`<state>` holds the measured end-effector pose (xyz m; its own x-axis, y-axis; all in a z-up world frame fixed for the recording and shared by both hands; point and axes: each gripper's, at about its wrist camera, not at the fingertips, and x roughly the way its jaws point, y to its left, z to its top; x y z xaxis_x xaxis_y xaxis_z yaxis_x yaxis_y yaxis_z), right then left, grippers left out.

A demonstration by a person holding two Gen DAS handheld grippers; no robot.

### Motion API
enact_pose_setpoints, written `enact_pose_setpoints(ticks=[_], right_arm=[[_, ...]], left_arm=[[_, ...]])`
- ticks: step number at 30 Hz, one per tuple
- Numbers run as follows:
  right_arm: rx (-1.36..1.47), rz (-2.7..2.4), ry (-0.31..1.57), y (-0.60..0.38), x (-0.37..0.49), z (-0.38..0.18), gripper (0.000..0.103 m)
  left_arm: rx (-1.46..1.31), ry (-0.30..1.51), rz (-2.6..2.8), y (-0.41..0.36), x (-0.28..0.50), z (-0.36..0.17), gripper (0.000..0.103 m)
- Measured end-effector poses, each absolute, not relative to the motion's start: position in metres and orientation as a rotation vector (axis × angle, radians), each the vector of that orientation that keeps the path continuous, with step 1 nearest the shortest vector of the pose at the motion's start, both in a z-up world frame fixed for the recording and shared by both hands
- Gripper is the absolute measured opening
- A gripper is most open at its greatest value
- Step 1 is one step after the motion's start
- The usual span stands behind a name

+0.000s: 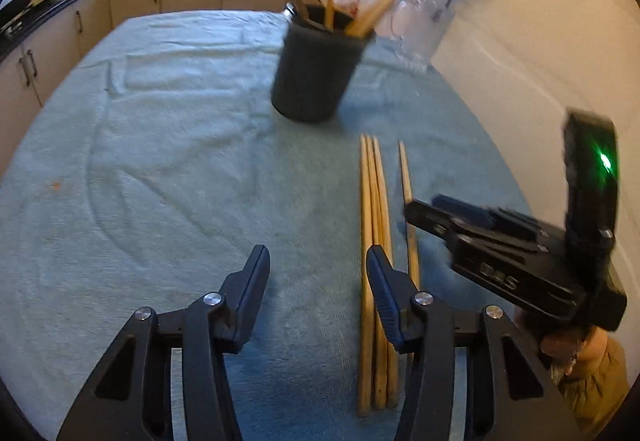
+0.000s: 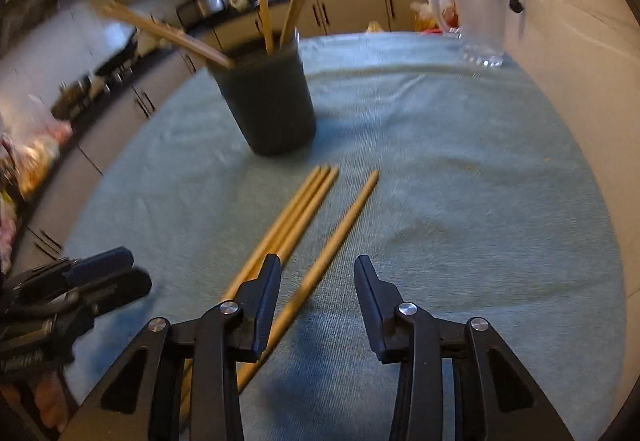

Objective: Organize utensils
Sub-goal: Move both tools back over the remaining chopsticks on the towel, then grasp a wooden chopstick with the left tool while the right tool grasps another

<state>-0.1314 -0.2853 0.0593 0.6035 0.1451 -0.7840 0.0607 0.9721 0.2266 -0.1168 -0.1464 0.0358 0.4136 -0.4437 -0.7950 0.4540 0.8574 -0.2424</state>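
1. A table draped in a pale blue-green towel (image 1: pixel 160 145) is seen in a kitchen, with cabinets and a dark counter behind.
2. A dark cup (image 1: pixel 316 69) is stood on the towel toward the far side, with several wooden chopsticks (image 2: pixel 264 5) propped inside it.
3. Four loose chopsticks are laid on the cloth in front of the cup: a bundle of three (image 1: pixel 374 209) touching one another and a single chopstick (image 2: pixel 344 229) just beside them.
4. The left gripper (image 1: pixel 318 265) is held over the towel with its jaws parted and nothing between them; the bundle is passed beneath its right finger.
5. The right gripper (image 2: pixel 318 273) is likewise held with jaws apart and ungrasping; the single chopstick is seen lying on the towel between its fingers.
6. A clear glass pitcher (image 2: pixel 480 17) is stood near the wall.
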Motion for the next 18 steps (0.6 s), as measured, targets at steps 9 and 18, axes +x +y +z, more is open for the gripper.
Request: enact_pose_setpoints(ticks=[9,18], right_arm=[[0.148,-0.038,0.947,-0.287,-0.129,0.046,0.025],[0.127,-0.066,0.936,-0.297,-0.135,0.047,0.025]], left_arm=[[0.096,1.049,-0.615,-0.179,-0.112,0.019,0.023],[0.141,1.044,-0.582,-0.201,-0.100,0.018,0.020]])
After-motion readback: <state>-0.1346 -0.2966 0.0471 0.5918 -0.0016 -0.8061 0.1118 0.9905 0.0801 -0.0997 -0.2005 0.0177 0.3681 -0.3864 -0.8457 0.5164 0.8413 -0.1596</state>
